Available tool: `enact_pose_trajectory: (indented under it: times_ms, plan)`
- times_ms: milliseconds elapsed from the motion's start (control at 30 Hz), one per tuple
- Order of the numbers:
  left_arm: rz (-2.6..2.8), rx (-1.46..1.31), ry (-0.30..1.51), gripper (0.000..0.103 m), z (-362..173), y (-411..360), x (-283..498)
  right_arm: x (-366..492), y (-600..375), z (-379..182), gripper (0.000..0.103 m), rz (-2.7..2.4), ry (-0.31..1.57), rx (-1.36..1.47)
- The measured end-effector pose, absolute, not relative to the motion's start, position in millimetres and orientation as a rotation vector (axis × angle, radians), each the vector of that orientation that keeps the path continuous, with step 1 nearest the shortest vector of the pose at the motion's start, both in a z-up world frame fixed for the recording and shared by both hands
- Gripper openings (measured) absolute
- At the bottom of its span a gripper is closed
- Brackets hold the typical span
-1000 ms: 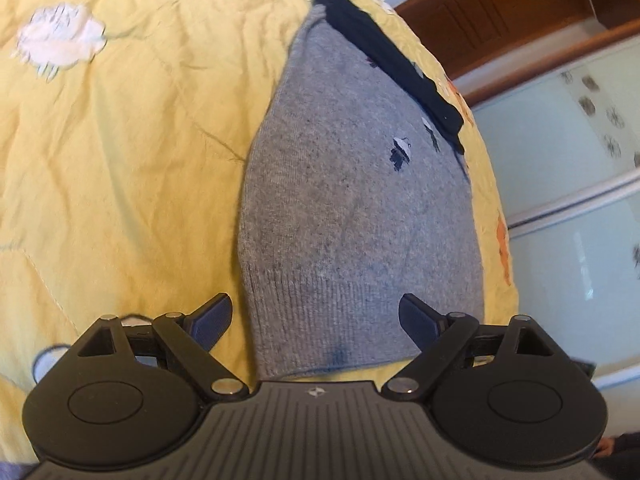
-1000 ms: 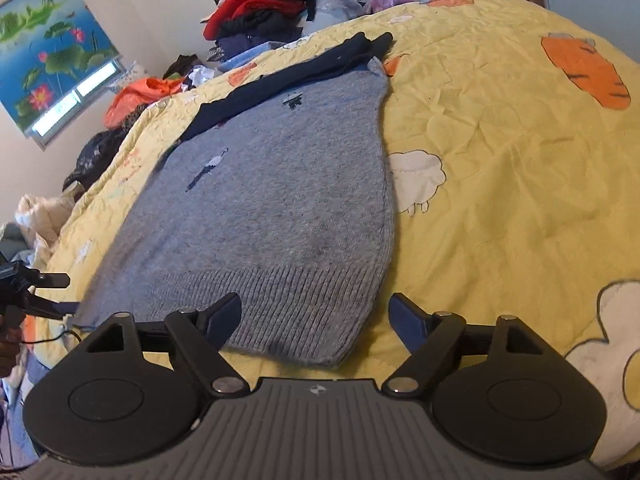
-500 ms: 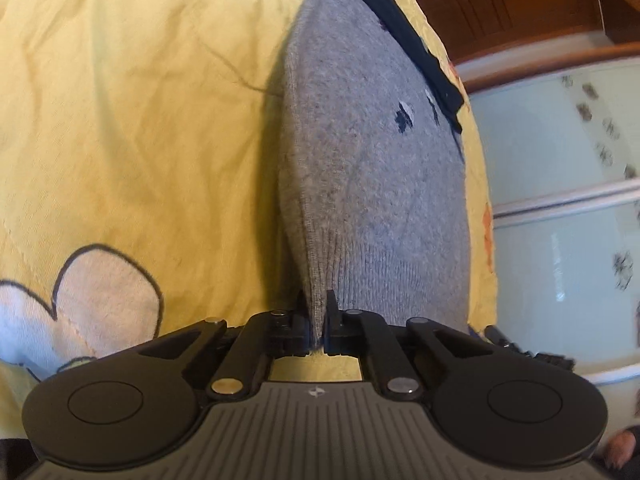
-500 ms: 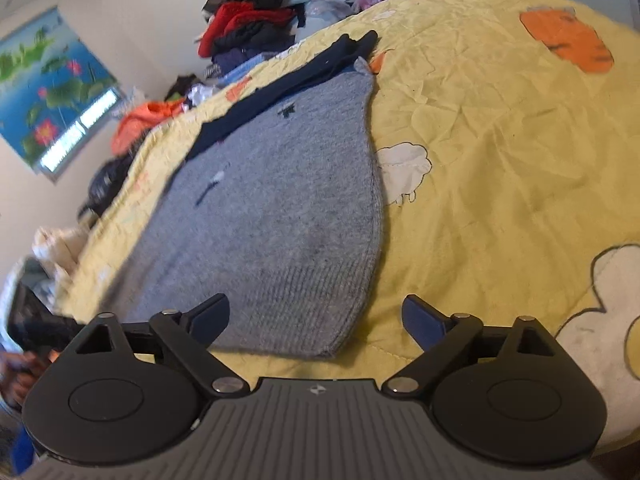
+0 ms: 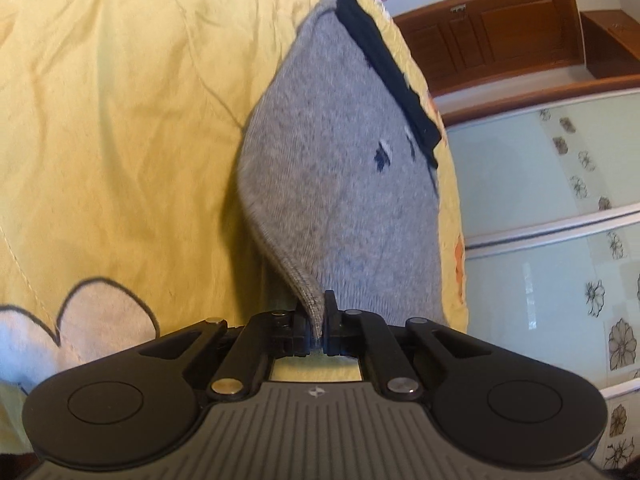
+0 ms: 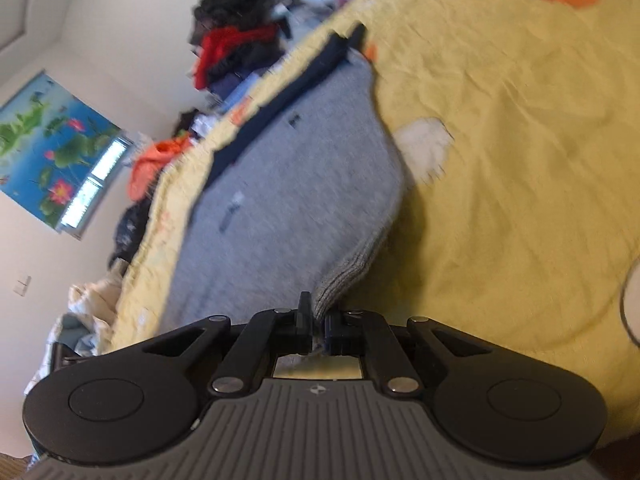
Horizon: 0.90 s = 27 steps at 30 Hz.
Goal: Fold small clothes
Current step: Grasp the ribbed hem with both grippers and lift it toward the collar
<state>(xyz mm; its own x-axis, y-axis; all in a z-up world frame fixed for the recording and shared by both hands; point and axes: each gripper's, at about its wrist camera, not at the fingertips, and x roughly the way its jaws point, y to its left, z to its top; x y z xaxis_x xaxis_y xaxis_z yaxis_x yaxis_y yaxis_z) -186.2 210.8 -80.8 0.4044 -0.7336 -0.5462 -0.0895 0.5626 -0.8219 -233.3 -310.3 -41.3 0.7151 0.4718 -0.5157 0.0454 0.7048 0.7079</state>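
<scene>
A grey knit sweater (image 5: 340,184) with a dark navy band (image 5: 384,64) along its far edge lies on a yellow bedsheet (image 5: 120,160). My left gripper (image 5: 318,324) is shut on the ribbed hem at one corner, which is lifted off the sheet. The sweater also shows in the right wrist view (image 6: 288,200). My right gripper (image 6: 318,326) is shut on the ribbed hem at the other corner, raised a little above the sheet (image 6: 500,200).
A pile of dark and red clothes (image 6: 236,48) sits past the far end of the bed, with an orange garment (image 6: 156,160) beside it. A wooden door (image 5: 492,32) and glass wardrobe panels (image 5: 540,200) stand beyond the bed's edge.
Both grippers were open a second ago. The left shut on the hem first, then the right closed on its corner. Both hem corners have lifted off the sheet.
</scene>
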Motion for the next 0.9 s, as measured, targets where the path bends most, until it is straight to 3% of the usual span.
enact_pose_trajectory:
  times_ms: [267, 533, 900]
  plan:
    - [-0.494, -0.898, 1.05, 0.004, -75, 206, -182, -216, -312, -51, 0.012, 0.242, 0.78, 0.788]
    - [-0.545, -0.87, 0.927, 0.004, -36, 204, -161, -203, -314, -16, 0.011, 0.247, 0.648, 0.833]
    - [-0.564, -0.88, 0.751, 0.004, 17, 205, -26, -68, -343, 47, 0.011, 0.287, 0.512, 0.777]
